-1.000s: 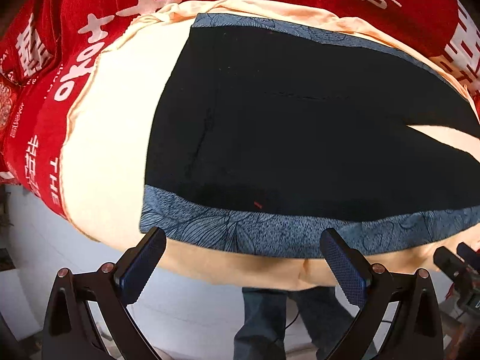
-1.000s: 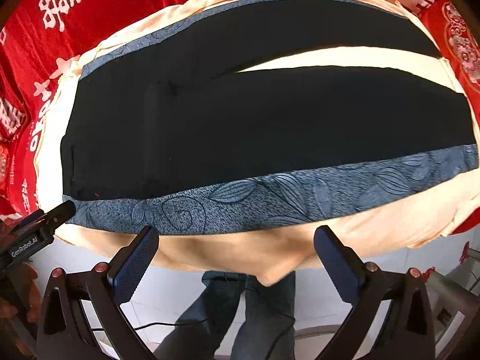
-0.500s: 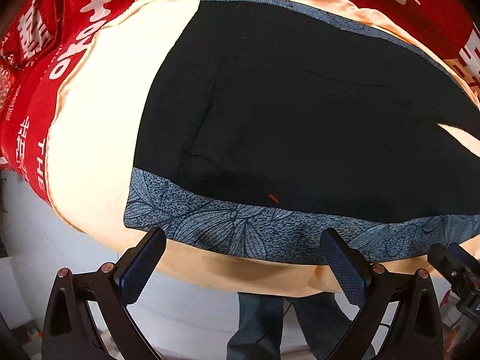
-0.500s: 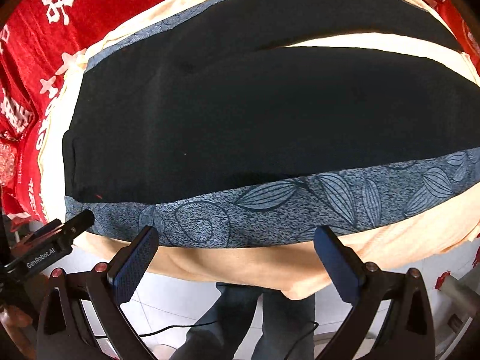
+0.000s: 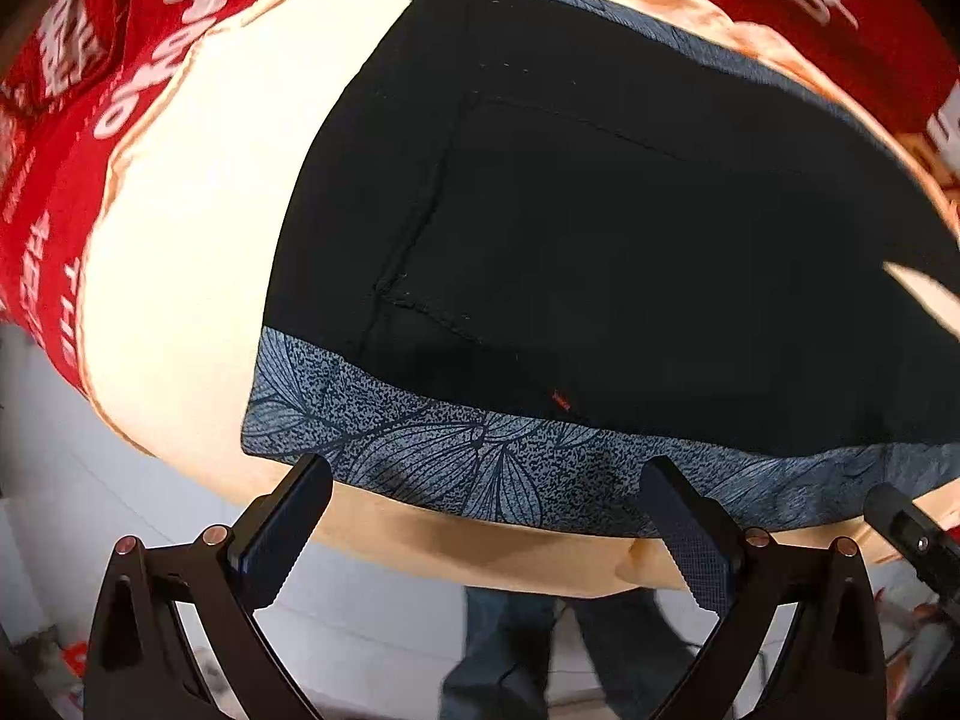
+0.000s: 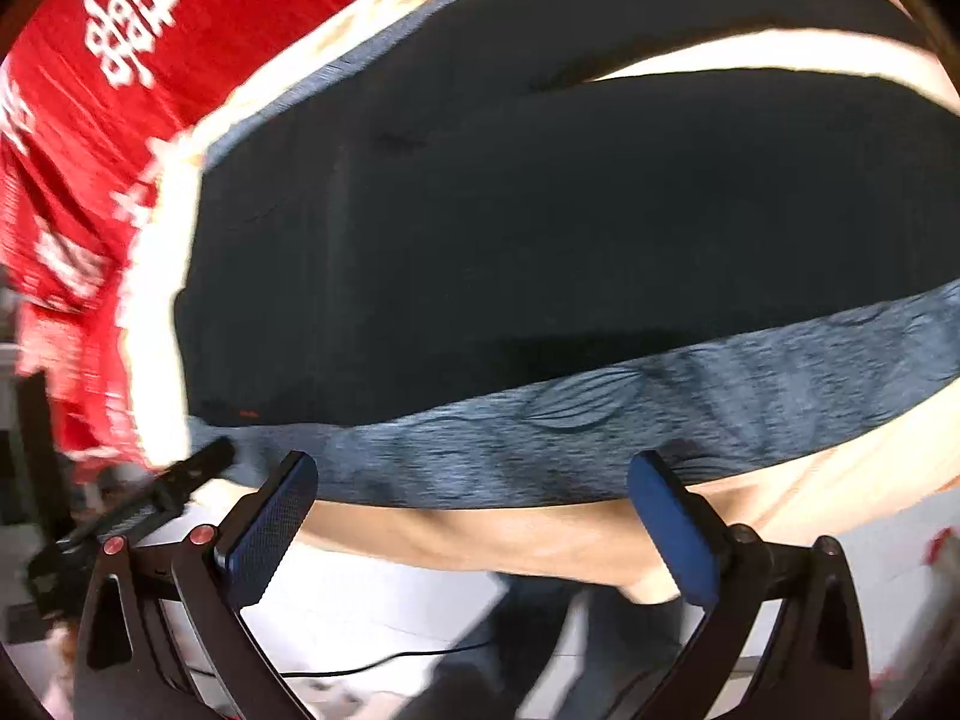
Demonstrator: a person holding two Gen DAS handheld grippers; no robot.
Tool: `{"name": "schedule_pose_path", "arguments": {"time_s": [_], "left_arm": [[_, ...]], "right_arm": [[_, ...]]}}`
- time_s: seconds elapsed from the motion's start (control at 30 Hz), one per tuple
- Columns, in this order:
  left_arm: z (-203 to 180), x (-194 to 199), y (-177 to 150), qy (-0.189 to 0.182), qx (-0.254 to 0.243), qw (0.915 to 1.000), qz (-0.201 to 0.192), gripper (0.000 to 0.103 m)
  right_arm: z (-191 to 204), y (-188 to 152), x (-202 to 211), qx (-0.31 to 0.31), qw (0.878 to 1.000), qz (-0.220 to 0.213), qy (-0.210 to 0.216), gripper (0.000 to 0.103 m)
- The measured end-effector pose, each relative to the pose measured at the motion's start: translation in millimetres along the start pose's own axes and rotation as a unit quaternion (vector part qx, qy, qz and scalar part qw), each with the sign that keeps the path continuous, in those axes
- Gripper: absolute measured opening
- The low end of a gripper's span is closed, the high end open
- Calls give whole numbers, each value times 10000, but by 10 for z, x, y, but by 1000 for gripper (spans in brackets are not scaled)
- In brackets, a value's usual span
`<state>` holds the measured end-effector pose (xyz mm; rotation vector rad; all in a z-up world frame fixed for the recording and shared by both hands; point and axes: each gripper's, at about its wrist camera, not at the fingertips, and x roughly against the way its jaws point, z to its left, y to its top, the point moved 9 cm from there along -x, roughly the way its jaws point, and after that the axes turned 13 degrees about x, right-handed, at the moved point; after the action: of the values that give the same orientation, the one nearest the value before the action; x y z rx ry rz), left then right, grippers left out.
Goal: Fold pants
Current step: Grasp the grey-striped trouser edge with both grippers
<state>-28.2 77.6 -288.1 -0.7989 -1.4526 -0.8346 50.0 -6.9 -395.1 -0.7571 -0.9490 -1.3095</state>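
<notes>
Black pants (image 5: 600, 240) lie flat on a peach cloth (image 5: 180, 252), waistband to the left, with a grey-blue leaf-patterned side stripe (image 5: 480, 468) along the near edge. My left gripper (image 5: 486, 516) is open, its fingers just short of the stripe near the waist corner. In the right wrist view the pants (image 6: 540, 252) show both legs running right, split by a strip of peach cloth. My right gripper (image 6: 474, 516) is open at the near stripe (image 6: 660, 420), further along the leg. Neither gripper holds anything.
A red cloth with white characters (image 5: 120, 60) covers the table under the peach cloth, and its near edge (image 5: 480, 546) overhangs. A person's legs in jeans (image 5: 540, 648) stand below. The right gripper's tip (image 5: 906, 528) shows at the left view's right edge.
Both grippers have moved closer to the near edge of the pants, so the stripe now reaches their fingertips. The right wrist view has swung and is blurred. Both stay open.
</notes>
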Motion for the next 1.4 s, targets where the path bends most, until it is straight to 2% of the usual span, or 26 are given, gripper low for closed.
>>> {"name": "schedule_pose_path", "arguments": {"time_s": [0.07, 0.1, 0.17, 0.23, 0.27, 0.37, 0.5, 0.6, 0.7, 0.83, 0.93, 1.03, 1.07, 1.17, 1.2, 1.27, 1.33, 1.37, 1.4], "left_arm": [[63, 5, 6, -404, 302, 9987, 94, 103], [95, 3, -2, -633, 460, 9968, 163, 103], [159, -2, -21, -1094, 740, 9909, 250, 103], [238, -14, -37, -1375, 942, 9857, 252, 103], [283, -34, -52, -1514, 1016, 9829, 268, 103], [354, -115, -115, -1735, 1082, 9780, 407, 103], [376, -250, -179, -1949, 1083, 9735, 502, 103], [336, -319, -195, -2066, 1083, 9708, 560, 103], [288, -351, -233, -2172, 1152, 9672, 645, 103], [168, -325, -212, -2488, 1322, 9559, 833, 103], [58, -267, -113, -2897, 1626, 9389, 898, 103], [35, -259, 26, -3056, 2067, 9256, 848, 102], [26, -264, 75, -3084, 2155, 9230, 806, 92], [26, -284, 132, -3037, 2209, 9238, 745, 78], [31, -277, 141, -2992, 2171, 9267, 680, 73], [73, -305, 137, -2863, 2019, 9345, 634, 55], [94, -317, 148, -2815, 1953, 9373, 647, 44], [118, -333, 145, -2781, 1917, 9388, 675, 38], [131, -336, 144, -2804, 1890, 9385, 701, 37]], "right_arm": [[111, -3, 8, -72, 9981, -75, 607, 103], [141, -11, 2, -68, 9972, -74, 744, 103], [232, -68, -52, -53, 9937, 7, 1123, 93], [323, -159, -163, -97, 9876, 200, 1554, 81], [359, -224, -244, -155, 9830, 318, 1804, 80], [405, -403, -515, -460, 9712, 536, 2275, 80], [426, -485, -888, -937, 9574, 458, 2693, 80], [507, -363, -1043, -1246, 9437, 233, 3057, 80], [692, -122, -907, -1254, 9308, -105, 3431, 80], [919, 125, -501, -1003, 9154, -427, 3876, 80], [992, 195, -347, -857, 9116, -487, 3990, 80], [951, 153, -338, -849, 9117, -438, 3995, 80], [929, 142, -372, -858, 9143, -403, 3939, 80], [637, 15, -477, -983, 9239, -358, 3682, 80], [534, 4, -509, -1077, 9265, -376, 3587, 80], [216, -70, -538, -1439, 9263, -519, 3445, 80], [-104, -127, -518, -1827, 9207, -736, 3369, 79], [-181, -138, -493, -1966, 9131, -826, 3476, 76], [-276, -150, -467, -2202, 9008, -936, 3623, 76]]}}
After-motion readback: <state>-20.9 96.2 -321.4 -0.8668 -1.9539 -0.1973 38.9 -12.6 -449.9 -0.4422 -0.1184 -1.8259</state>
